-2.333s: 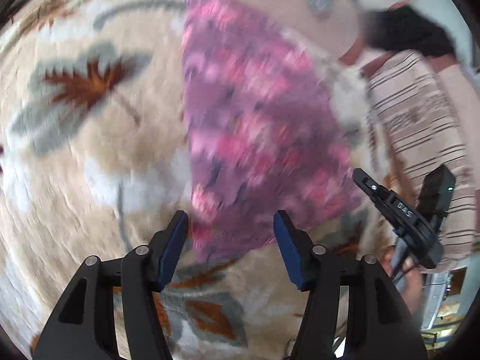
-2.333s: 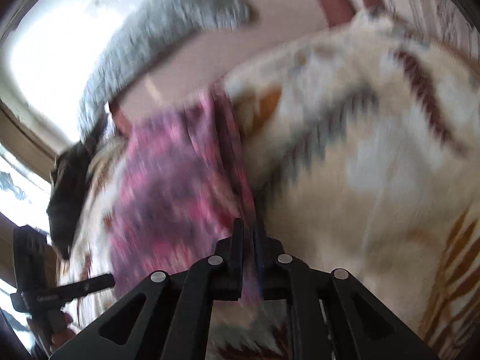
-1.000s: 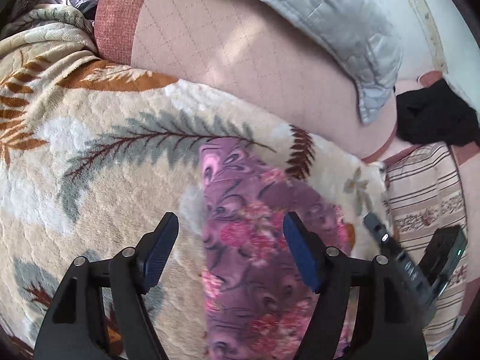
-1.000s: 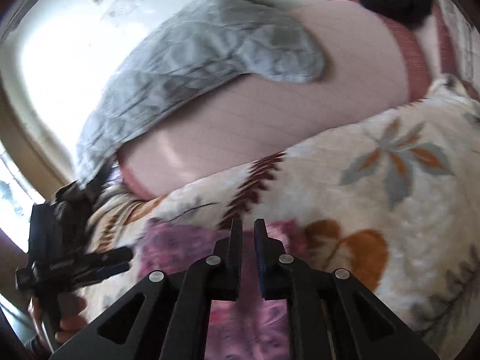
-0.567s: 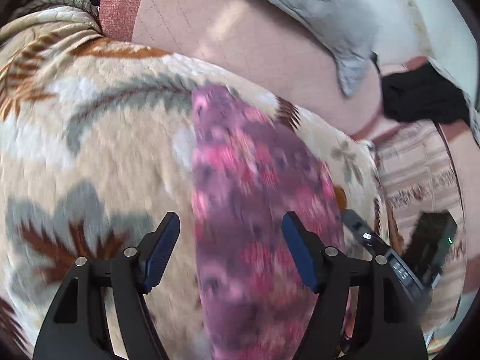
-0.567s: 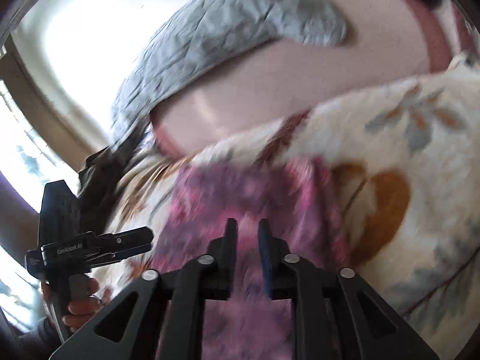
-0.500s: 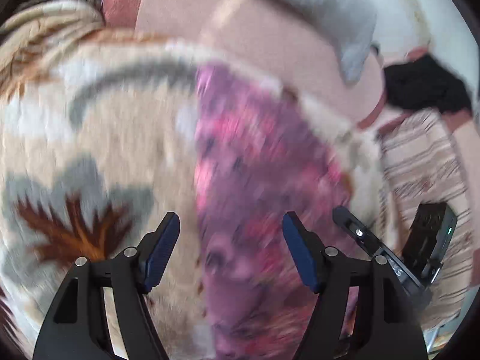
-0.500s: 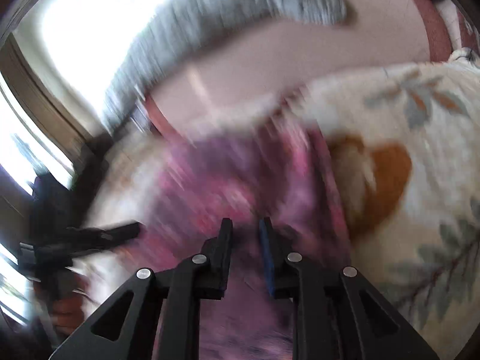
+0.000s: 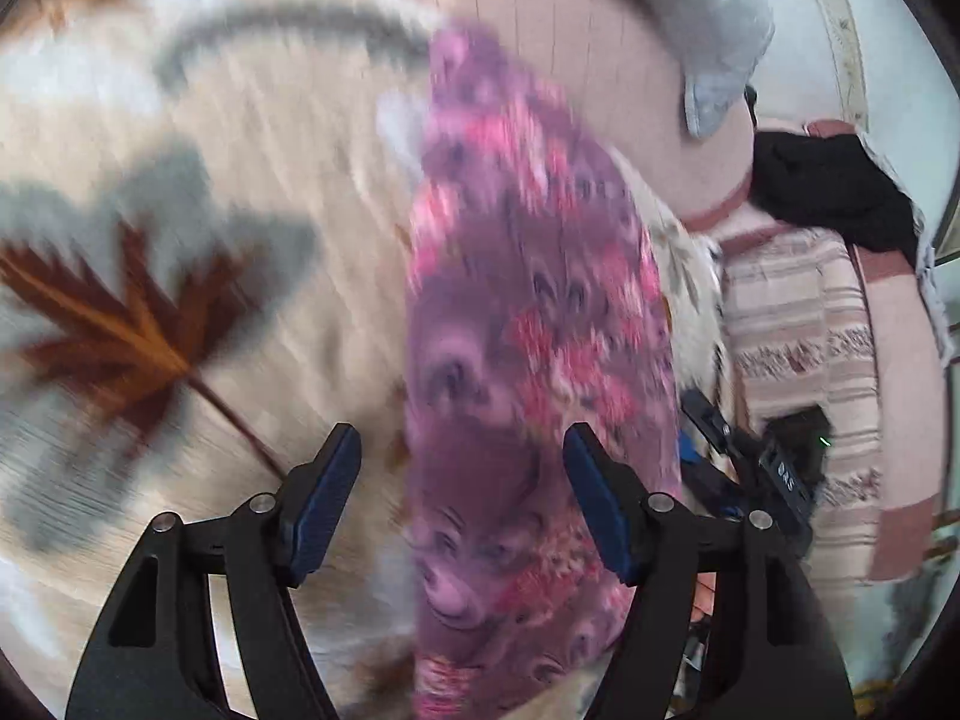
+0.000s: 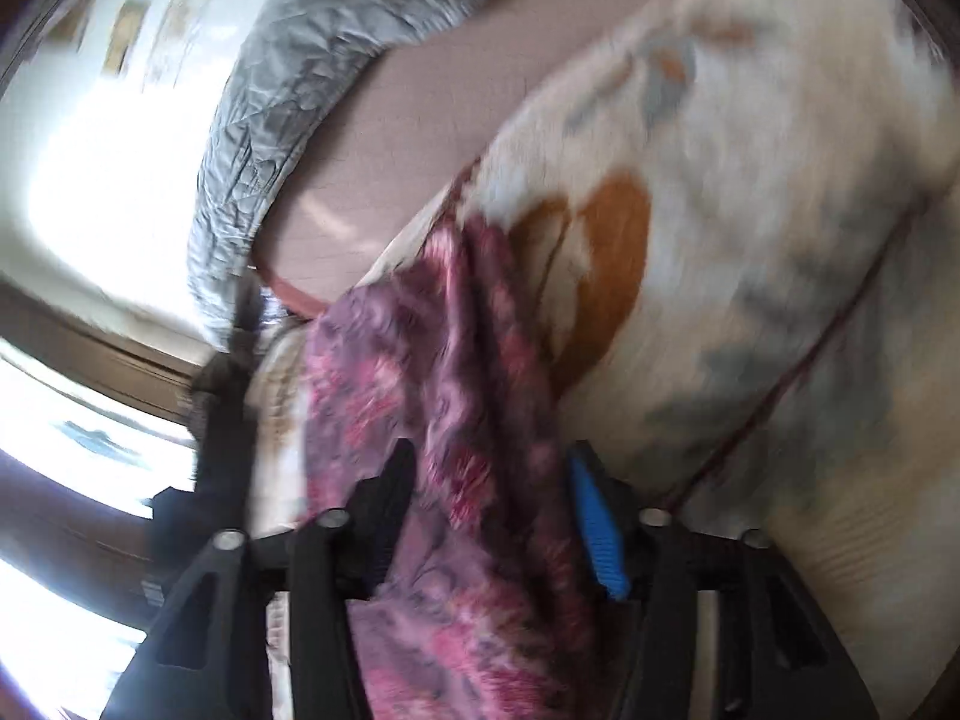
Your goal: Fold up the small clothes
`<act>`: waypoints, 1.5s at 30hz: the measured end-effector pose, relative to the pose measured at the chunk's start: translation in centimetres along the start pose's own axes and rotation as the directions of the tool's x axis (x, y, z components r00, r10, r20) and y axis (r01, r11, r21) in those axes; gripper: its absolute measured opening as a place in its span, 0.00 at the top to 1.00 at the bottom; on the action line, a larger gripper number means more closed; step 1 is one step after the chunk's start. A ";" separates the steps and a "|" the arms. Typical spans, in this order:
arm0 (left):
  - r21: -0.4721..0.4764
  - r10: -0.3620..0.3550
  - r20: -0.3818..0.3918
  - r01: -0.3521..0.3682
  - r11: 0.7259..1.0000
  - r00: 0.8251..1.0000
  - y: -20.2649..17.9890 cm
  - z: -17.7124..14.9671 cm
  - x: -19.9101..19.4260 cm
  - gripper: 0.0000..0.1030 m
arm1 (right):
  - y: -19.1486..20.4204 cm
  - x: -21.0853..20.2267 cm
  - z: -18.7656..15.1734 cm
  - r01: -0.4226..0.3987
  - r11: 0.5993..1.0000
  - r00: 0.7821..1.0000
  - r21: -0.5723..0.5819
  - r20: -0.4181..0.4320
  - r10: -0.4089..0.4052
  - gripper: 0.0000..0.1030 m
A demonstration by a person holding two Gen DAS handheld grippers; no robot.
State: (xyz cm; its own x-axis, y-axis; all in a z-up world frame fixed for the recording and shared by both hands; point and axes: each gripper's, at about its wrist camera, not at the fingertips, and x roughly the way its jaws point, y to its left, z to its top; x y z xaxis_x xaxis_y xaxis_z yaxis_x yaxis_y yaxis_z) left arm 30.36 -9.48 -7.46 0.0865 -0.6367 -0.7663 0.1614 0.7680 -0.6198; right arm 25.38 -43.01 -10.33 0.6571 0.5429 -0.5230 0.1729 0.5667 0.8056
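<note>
A purple and pink floral garment [image 9: 534, 324] lies as a long strip on the cream leaf-patterned blanket [image 9: 198, 192]. My left gripper [image 9: 462, 504] is open, its blue-padded fingers wide apart above the strip's near part and left edge. My right gripper [image 10: 489, 510] is open with the garment [image 10: 456, 420] between its fingers; it also shows at the strip's right edge in the left wrist view [image 9: 750, 468]. Both views are motion-blurred.
A pink sheet [image 9: 570, 18] with a grey quilted pillow [image 9: 708, 18] lies beyond the blanket. A black cloth [image 9: 834, 192] and a striped pink fabric [image 9: 798, 324] are at the right. Bright windows [image 10: 78, 438] lie left in the right wrist view.
My right gripper has opened from shut. Both grippers have swung over the garment, which now lies stretched out as a long strip.
</note>
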 end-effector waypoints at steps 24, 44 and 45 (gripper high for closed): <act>0.119 0.212 0.134 -0.228 0.966 0.968 -6.0 -1.1 -1.7 0.75 | 10.5 0.2 -4.5 0.386 0.819 0.922 -0.425 0.205 -0.328 0.72; 0.142 0.315 0.305 -0.370 0.918 0.899 -4.6 -10.8 -15.5 0.75 | 21.9 -3.4 -17.9 0.388 0.758 0.919 -0.524 0.281 -0.277 0.72; 0.136 0.319 0.306 -0.373 0.918 0.897 -4.1 -11.2 -15.8 0.75 | 22.0 -3.2 -18.8 0.377 0.765 0.924 -0.522 0.268 -0.273 0.72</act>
State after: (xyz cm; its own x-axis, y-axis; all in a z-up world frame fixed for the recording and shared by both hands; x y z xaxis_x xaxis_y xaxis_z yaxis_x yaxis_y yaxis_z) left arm 17.27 -1.83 5.28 0.4295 -0.3478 -0.8334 0.2497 0.9326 -0.2605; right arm 13.34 -20.62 3.85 0.7562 0.1809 -0.6289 -0.0024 0.9618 0.2737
